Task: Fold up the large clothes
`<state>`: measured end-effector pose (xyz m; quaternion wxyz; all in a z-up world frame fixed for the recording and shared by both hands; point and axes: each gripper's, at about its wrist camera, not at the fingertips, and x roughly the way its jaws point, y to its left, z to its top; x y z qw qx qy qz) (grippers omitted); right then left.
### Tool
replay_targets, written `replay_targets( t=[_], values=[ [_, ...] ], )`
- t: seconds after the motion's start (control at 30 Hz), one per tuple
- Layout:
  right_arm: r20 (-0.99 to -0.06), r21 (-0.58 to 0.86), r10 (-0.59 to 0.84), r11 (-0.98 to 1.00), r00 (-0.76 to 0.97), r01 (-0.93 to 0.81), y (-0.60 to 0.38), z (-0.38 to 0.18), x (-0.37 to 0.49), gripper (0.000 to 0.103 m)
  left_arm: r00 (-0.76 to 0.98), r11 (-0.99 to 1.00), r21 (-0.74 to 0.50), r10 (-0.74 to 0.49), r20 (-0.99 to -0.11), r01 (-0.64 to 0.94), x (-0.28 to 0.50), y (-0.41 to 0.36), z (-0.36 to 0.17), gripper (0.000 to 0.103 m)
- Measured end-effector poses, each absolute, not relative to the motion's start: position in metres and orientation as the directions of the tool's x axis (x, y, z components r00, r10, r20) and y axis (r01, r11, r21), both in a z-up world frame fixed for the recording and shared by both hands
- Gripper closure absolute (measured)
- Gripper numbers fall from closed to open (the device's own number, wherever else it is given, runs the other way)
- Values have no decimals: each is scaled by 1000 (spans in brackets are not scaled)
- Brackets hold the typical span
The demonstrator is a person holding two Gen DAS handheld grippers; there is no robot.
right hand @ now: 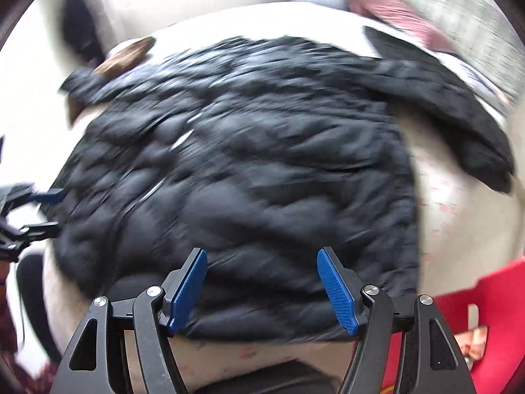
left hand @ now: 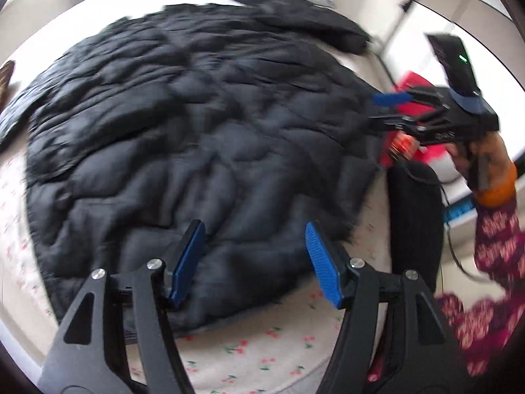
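Observation:
A big black quilted jacket [left hand: 203, 138] lies spread on a bed with a white cherry-print sheet [left hand: 256, 358]. My left gripper [left hand: 254, 229] hangs above the jacket's near edge, open, with nothing between its blue pads. In the same view my right gripper [left hand: 382, 108] shows at the right, held in a hand, blue fingers apart over the jacket's right edge. The right wrist view shows the jacket [right hand: 249, 177] again, blurred, one sleeve [right hand: 459, 111] stretched to the far right. My right gripper [right hand: 261, 256] is open and empty above the jacket's near hem. The left gripper [right hand: 46, 210] peeks in at the left edge.
Pink and white bedding [right hand: 387, 3] is piled at the bed's far end. A brown fur trim [right hand: 124, 55] lies at the jacket's far left. A red box [right hand: 466, 298] stands by the bed at the right. A dark floral sleeve [left hand: 492, 256] shows at the right.

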<state>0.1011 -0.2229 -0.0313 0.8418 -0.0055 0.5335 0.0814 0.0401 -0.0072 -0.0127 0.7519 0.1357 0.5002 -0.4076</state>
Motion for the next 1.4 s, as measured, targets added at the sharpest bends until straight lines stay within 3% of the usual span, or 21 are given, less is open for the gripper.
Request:
replay_targets(
  t=[0.07, 0.23, 0.27, 0.33, 0.43, 0.7, 0.9, 1.0, 1.03, 1.07, 1.27, 1.4],
  values=[
    [-902, 64, 145, 977, 407, -205, -211, -34, 90, 32, 140, 547, -173, -483, -864, 819, 21, -11, -15, 26],
    [-890, 158, 263, 944, 372, -290, -195, -39, 72, 32, 143, 448, -78, -439, -887, 891, 0, -31, -27, 27],
    [-882, 178, 289, 935, 372, -305, -192, -37, 70, 32, 162, 465, -60, -422, -892, 883, 4, -35, -29, 32],
    [-868, 197, 320, 924, 380, -329, -187, -33, 68, 32, 179, 531, -72, -406, -896, 844, 25, -40, -28, 77],
    [-853, 199, 343, 910, 394, -362, -176, -25, 59, 32, 119, 614, -277, -523, -844, 739, 67, -27, -13, 90],
    [-816, 221, 451, 822, 361, -525, -138, -22, 31, 32, 191, 667, -330, -582, -790, 668, 99, -24, 12, 91],
    [-911, -19, 236, 795, 338, -607, -96, -73, 45, 37, 162, 665, -346, -577, -800, 662, 98, -20, 3, 91],
    [-917, -59, 199, 789, 345, -612, -96, -88, 57, 42, 143, 665, -364, -580, -802, 652, 100, -15, -3, 91],
    [-909, -67, 205, 787, 362, -613, -97, -88, 59, 59, 138, 665, -367, -579, -804, 650, 100, -14, -5, 91],
    [-908, -95, 182, 788, 376, -608, -96, -87, 61, 95, 133, 664, -369, -578, -805, 650, 100, -14, -7, 91],
    [-895, -99, 227, 737, 383, -669, -114, -50, 35, 99, 105, 613, -323, -557, -824, 721, 85, -15, -12, 90],
    [-931, -37, 229, 717, 286, -696, -133, -48, 18, 99, -15, 492, -277, -472, -881, 825, 58, -25, -41, 88]
  ],
)
